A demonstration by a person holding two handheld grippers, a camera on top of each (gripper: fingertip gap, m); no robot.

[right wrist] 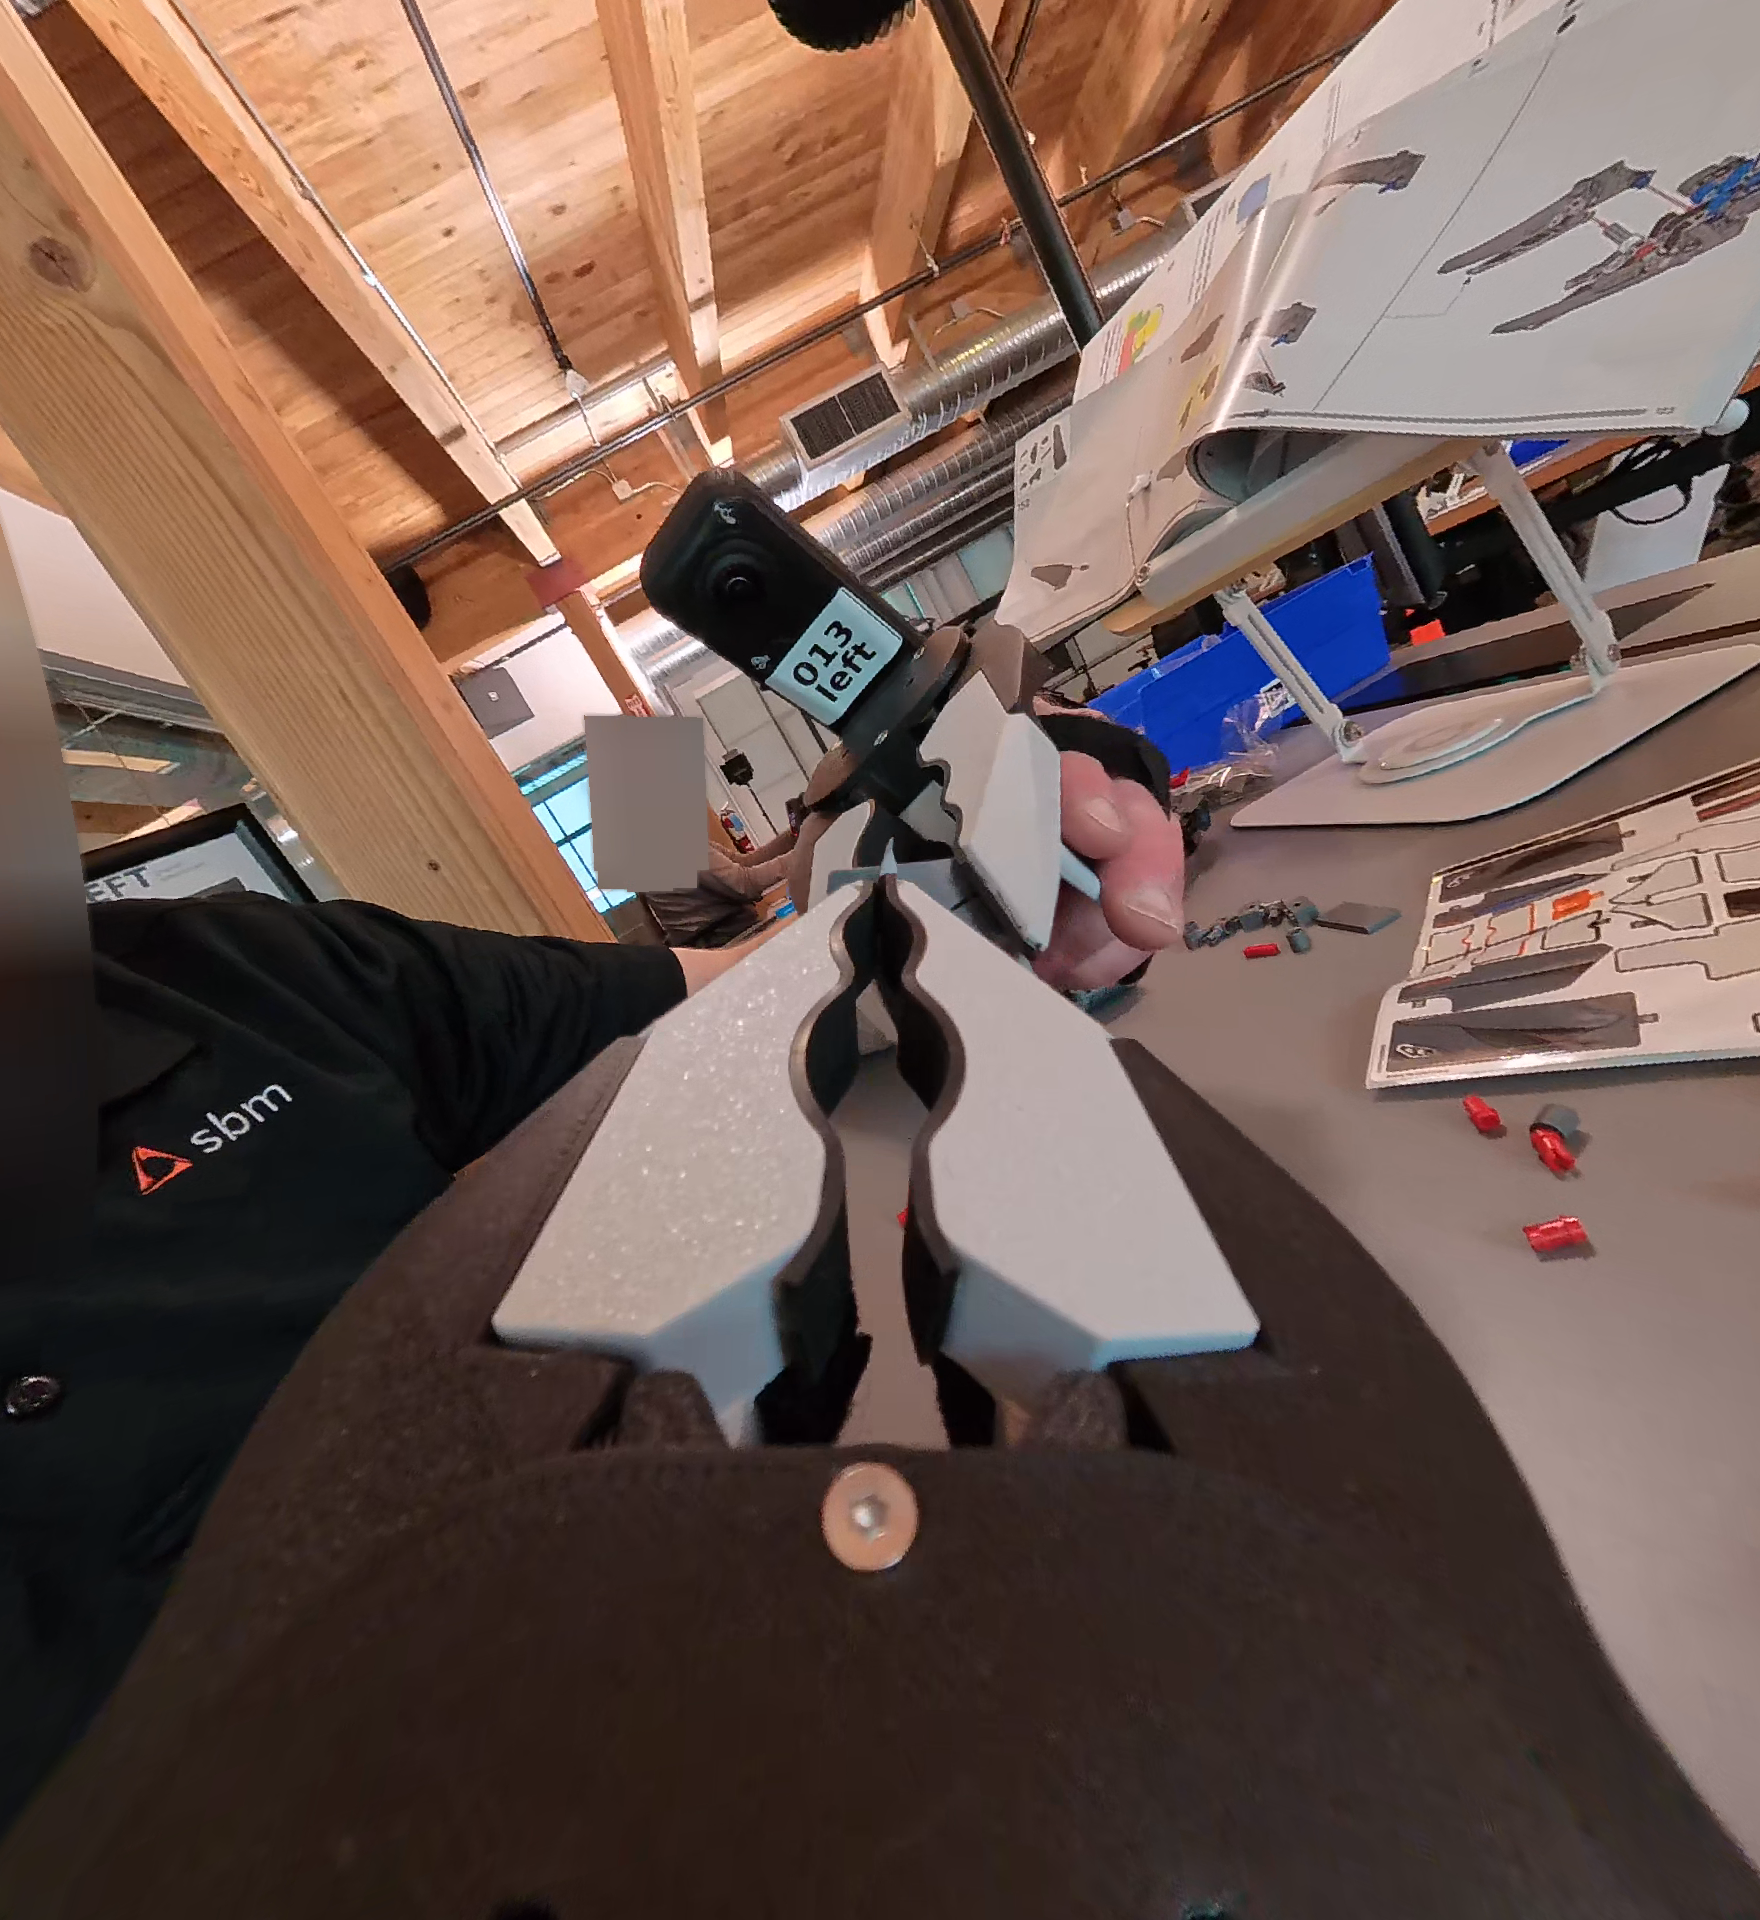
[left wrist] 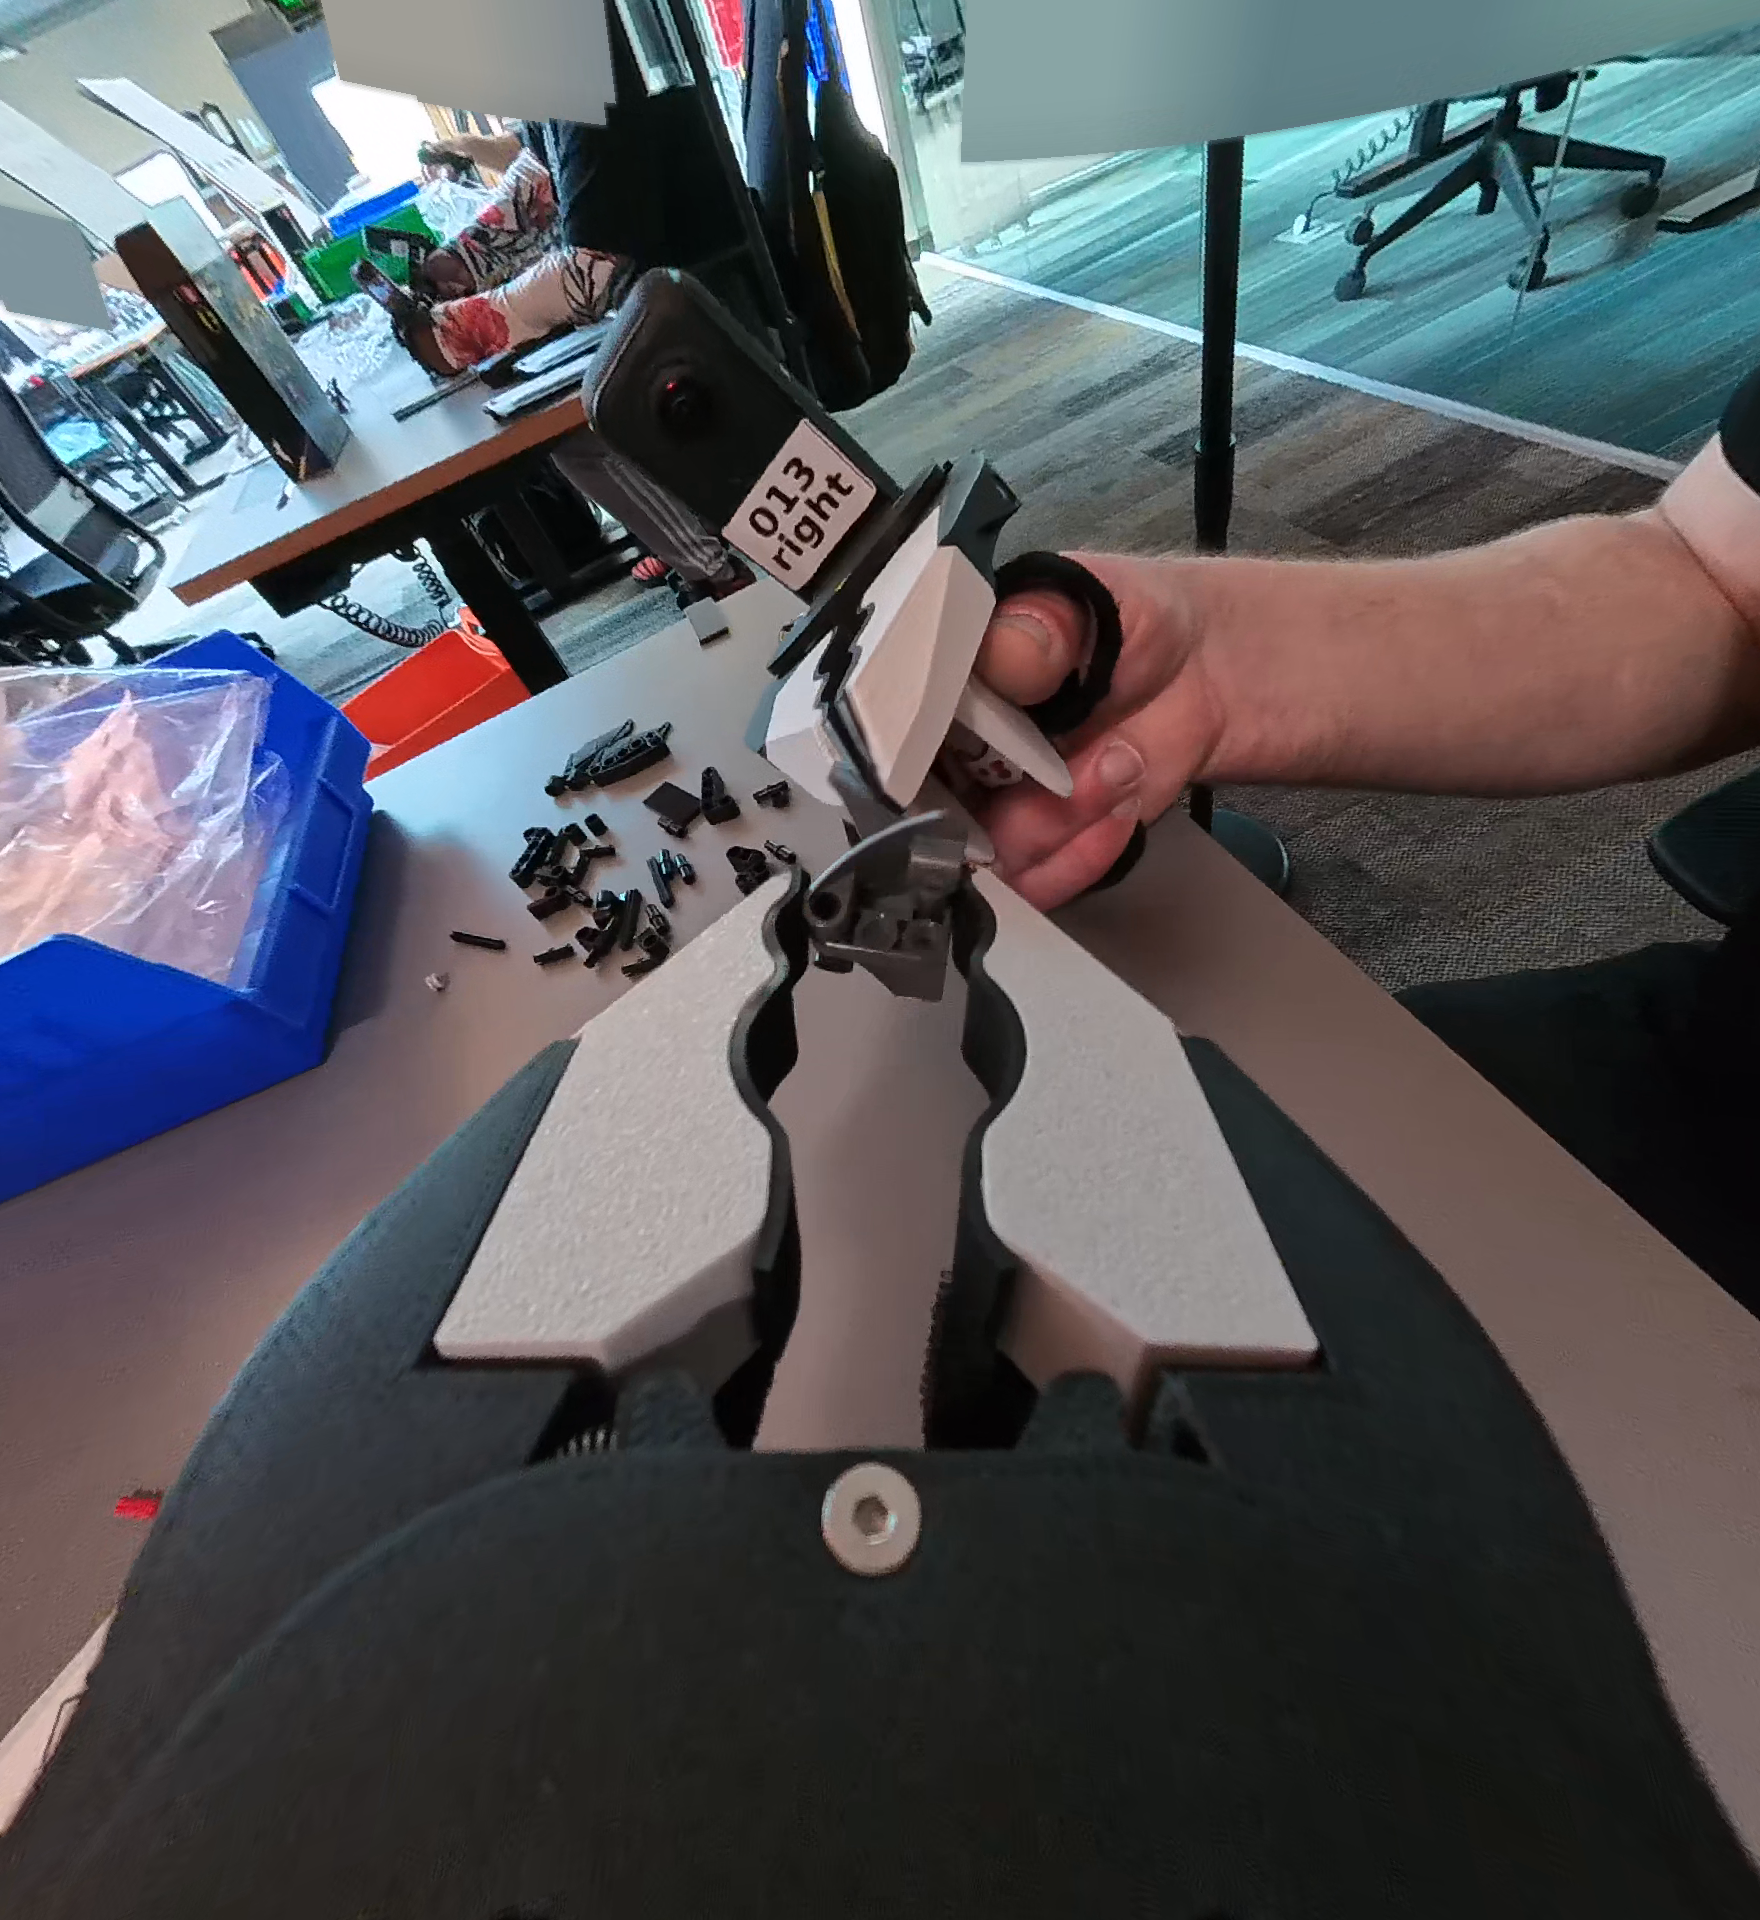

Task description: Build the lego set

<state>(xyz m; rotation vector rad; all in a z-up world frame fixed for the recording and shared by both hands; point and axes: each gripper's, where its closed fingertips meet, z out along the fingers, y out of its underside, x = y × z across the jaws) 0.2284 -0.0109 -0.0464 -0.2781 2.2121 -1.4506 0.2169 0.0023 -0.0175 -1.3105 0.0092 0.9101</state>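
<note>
In the left wrist view my left gripper [left wrist: 881, 914] is shut on a small grey lego assembly [left wrist: 891, 935] and holds it above the grey table [left wrist: 1115, 1039]. My right gripper [left wrist: 907, 821] comes down from above and is shut on the assembly's upper part, next to a thin curved grey piece [left wrist: 881, 842]. In the right wrist view my right gripper [right wrist: 881, 896] has its jaws almost together on a thin grey piece [right wrist: 852, 879]. The left gripper [right wrist: 969, 831] stands just behind it. The rest of the assembly is hidden by the fingers there.
Several small black pieces [left wrist: 606, 894] lie past the grippers, beside a blue bin [left wrist: 128, 1018] with plastic bags. Red pins [right wrist: 1553, 1232], loose grey pieces [right wrist: 1260, 920], a sticker sheet [right wrist: 1634, 935] and an open instruction booklet on a stand [right wrist: 1478, 260] are to the right. My two grippers' fingertips are within a few centimetres of each other.
</note>
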